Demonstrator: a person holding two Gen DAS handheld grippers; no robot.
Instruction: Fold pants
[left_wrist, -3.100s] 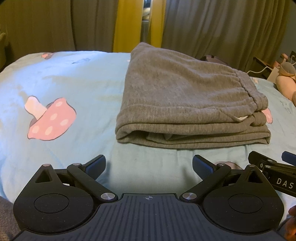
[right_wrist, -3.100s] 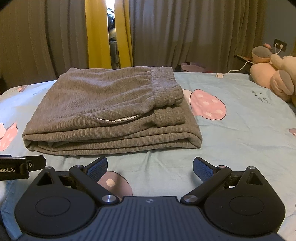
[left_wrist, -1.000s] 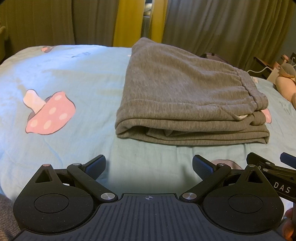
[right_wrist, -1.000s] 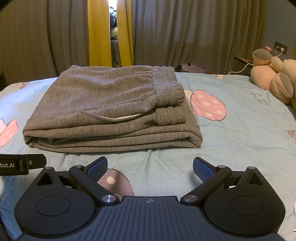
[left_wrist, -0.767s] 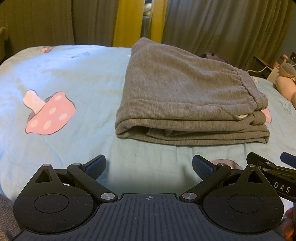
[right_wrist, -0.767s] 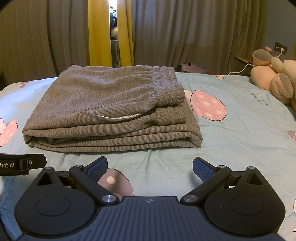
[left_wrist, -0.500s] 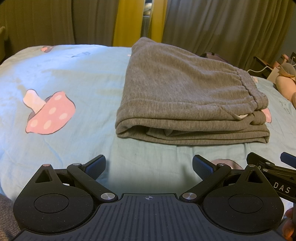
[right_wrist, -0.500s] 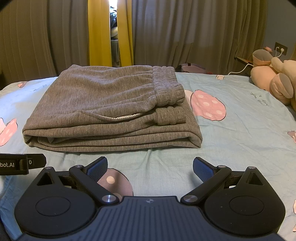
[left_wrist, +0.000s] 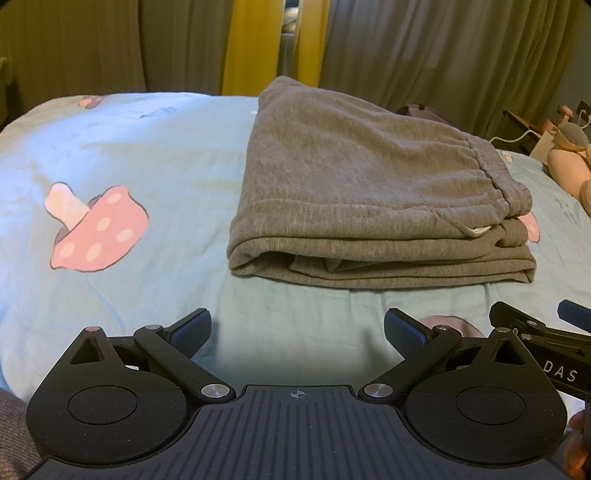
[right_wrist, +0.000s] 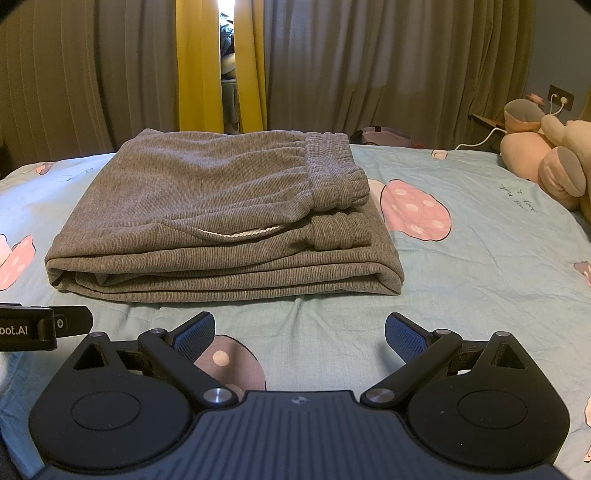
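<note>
We see the grey ribbed pants (right_wrist: 221, 218) lying folded in a neat stack on the pale blue mushroom-print bedsheet (right_wrist: 480, 258); our left claw (left_wrist: 297, 330) gapes wide, empty; our right claw (right_wrist: 300, 332) likewise, both just short of the stack.

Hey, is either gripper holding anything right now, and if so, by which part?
Nothing is held. The left gripper and right gripper are both open, short of the folded grey pants on the bed.

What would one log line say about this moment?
grey knit pants: folded flat on light-blue mushroom-print bedsheet | left tool: open, empty, short of pants | right tool: open, empty, short of pants
</note>
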